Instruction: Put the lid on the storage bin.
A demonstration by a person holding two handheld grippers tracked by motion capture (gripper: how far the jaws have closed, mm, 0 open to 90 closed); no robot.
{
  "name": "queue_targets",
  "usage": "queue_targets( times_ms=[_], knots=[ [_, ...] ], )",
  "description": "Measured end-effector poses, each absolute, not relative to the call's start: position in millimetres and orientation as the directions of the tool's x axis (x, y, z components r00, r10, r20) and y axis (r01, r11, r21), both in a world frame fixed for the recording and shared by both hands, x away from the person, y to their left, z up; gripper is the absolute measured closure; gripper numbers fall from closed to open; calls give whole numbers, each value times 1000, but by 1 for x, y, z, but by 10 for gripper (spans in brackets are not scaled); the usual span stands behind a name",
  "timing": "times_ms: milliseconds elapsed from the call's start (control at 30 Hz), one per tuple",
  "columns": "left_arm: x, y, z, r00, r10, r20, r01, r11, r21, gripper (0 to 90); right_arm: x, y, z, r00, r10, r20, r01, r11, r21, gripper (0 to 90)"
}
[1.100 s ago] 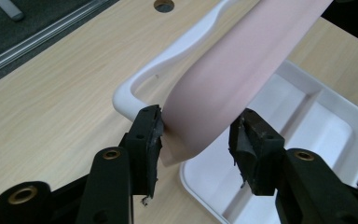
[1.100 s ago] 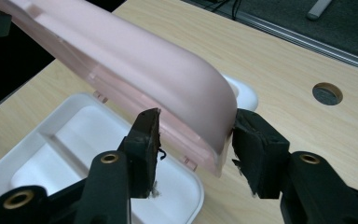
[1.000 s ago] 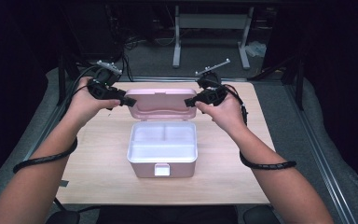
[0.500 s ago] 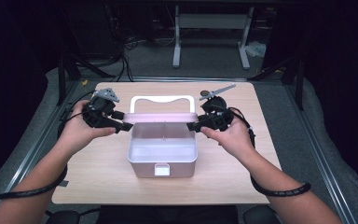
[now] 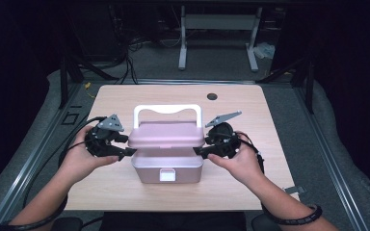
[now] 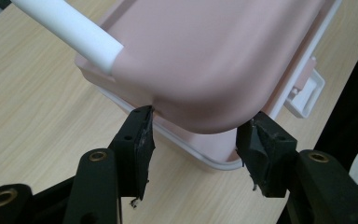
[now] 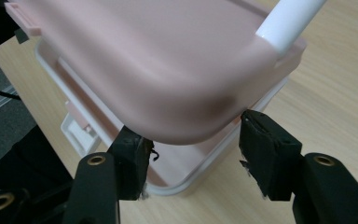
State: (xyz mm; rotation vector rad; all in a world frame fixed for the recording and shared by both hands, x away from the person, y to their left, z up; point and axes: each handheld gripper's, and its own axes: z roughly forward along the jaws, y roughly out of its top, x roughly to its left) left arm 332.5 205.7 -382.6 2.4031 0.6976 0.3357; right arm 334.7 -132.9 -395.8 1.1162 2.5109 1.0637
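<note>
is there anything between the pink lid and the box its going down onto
Nothing visible. The pink lid hangs just above the open box, held at its ends by the left gripper and right gripper. In both gripper views the gap over the box's white rim looks clear.

Black grippers, brass-ringed screw holes on the fingers (image 6: 135, 144), grey three-cornered plates, trailing black cables.

1. The left gripper (image 6: 193, 140) straddles the rounded end of a smooth pink plastic lid (image 6: 214, 60); its black jaws, just widened, flank it.
2. A white tubular handle (image 6: 67, 30) joins the lid.
3. Below sits a white-rimmed pink box (image 6: 205, 156) on a pale wooden table (image 6: 32, 112).
</note>
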Motion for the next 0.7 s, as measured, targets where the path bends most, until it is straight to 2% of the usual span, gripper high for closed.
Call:
queue_targets(
  times_ms=[100, 300, 467, 700],
  knots=[
    [329, 207, -389, 830, 554, 63, 404, -677, 615, 468, 329, -132, -403, -704, 705, 91, 562, 474, 678, 443],
    [323, 212, -401, 834, 551, 30, 416, -664, 621, 481, 316, -136, -413, -706, 697, 128, 571, 452, 685, 442],
    [318, 211, -413, 842, 539, 7, 432, -681, 591, 477, 306, -140, -421, -704, 698, 135, 577, 449, 682, 442],
    [308, 221, -418, 844, 537, -9, 440, -683, 583, 482, 300, -151, -420, -692, 704, 156, 594, 434, 677, 445]
  ],
)
